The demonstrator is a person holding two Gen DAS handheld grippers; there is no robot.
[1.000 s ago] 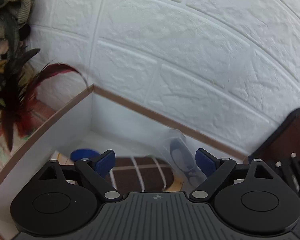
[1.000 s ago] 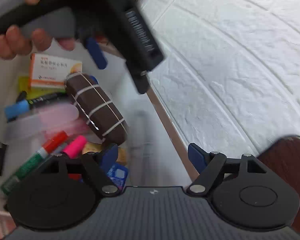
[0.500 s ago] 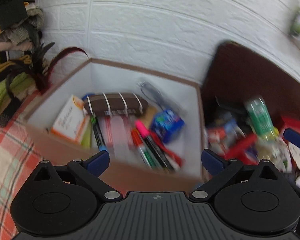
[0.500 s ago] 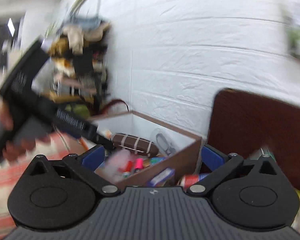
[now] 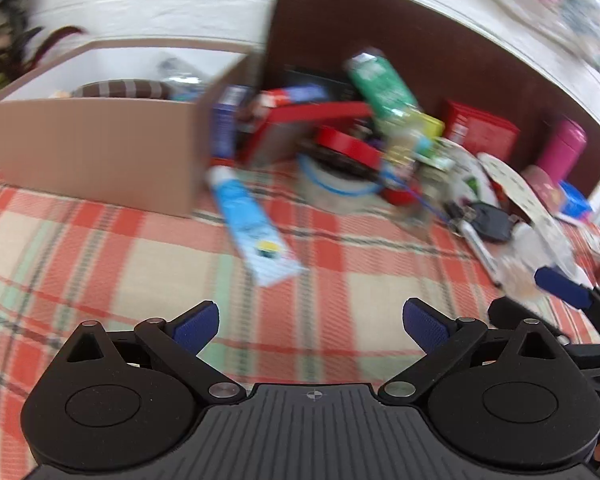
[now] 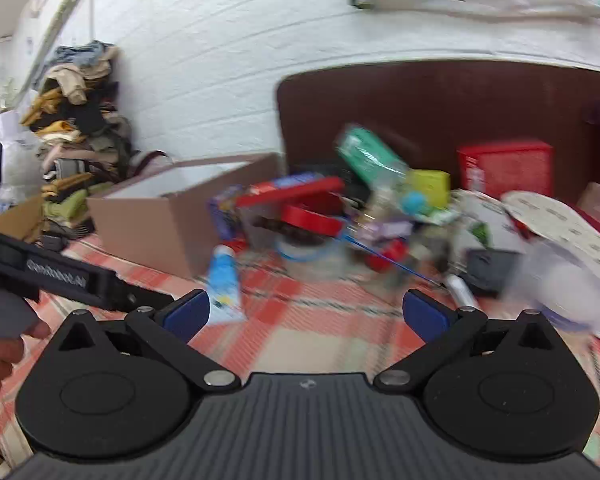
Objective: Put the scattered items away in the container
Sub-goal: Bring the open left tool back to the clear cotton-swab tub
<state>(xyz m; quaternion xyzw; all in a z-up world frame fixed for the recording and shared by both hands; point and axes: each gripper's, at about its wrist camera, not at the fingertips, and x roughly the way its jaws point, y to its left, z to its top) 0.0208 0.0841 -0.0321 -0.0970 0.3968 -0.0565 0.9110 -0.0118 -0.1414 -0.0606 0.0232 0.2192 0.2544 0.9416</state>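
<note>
Hovering above the plaid cloth (image 5: 148, 252), the left gripper (image 5: 311, 322) has its blue-padded fingers (image 5: 196, 326) spread wide with nothing between them. The right gripper (image 6: 306, 314) is in the same condition — fingers (image 6: 424, 316) parted, nothing held. The cardboard box (image 5: 100, 152) stands on the cloth at the left, its brown outer wall facing the left wrist camera; a brown pouch with pale stripes (image 5: 120, 90) shows above the rim, inside the box. A blue-and-white tube (image 5: 248, 224) lies flat on the cloth just beside the box's near right corner, cap end toward the box, well apart from both sets of fingers. To the right of the box a blurred heap of loose items rests against a dark brown board (image 5: 440, 52): a green-labelled bottle (image 5: 380, 84) tilted on top, a red lid (image 5: 348, 146) over a roll with a blue edge (image 5: 336, 184), a red carton (image 5: 480, 132), a pink cylinder (image 5: 562, 148) and a white perforated insole (image 5: 516, 188). A black key fob (image 5: 488, 222) lies on the cloth near the insole. In the right wrist view, the left gripper's black body (image 6: 60, 276) enters from the left edge, held by a hand (image 6: 4, 352). A pile of clothes (image 6: 76, 128) stands against the white brick wall (image 6: 204, 60) behind the box. Motion blur hides finer detail in the heap.
</note>
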